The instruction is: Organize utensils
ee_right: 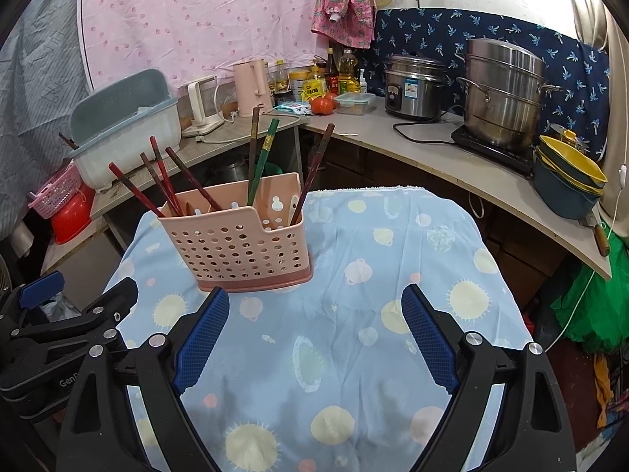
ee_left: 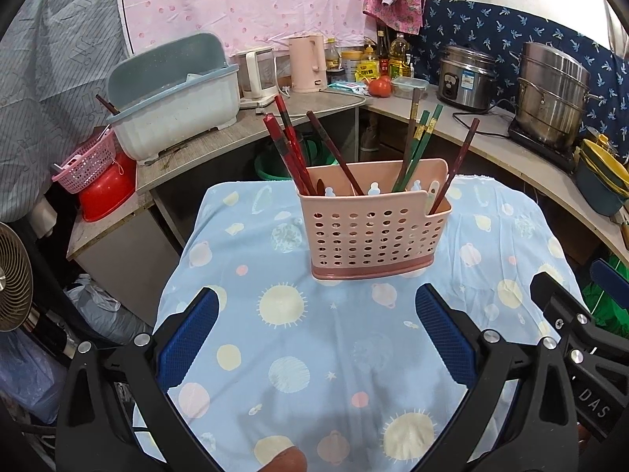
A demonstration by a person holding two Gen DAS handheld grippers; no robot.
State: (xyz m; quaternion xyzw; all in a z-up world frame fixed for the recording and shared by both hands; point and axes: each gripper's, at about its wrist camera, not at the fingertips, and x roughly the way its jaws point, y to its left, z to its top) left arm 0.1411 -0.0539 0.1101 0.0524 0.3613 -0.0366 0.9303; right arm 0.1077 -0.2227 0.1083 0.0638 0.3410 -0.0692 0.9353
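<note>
Fingers [ee_left: 444,334] of both your grippers are released, grasping nothing. Your pink perforated holder [ee_left: 371,232] keeps red, brown and green chopsticks [ee_left: 418,145] upright; "DAS" is readable on the right gripper [ee_right: 314,338].

Even, soft indoor light is filling both views, with no hard shadows showing. The blue cloth [ee_left: 334,334] is reading bright and clear, and a faint dim patch is sitting on it near the bottom edge in the right wrist view. Small highlights are glinting off the steel pots [ee_right: 503,94]. Fisheye curvature is bending the counter edge [ee_left: 511,153] into an arc, and black vignetting is darkening the corners. Focus is staying sharp across the middle.
</note>
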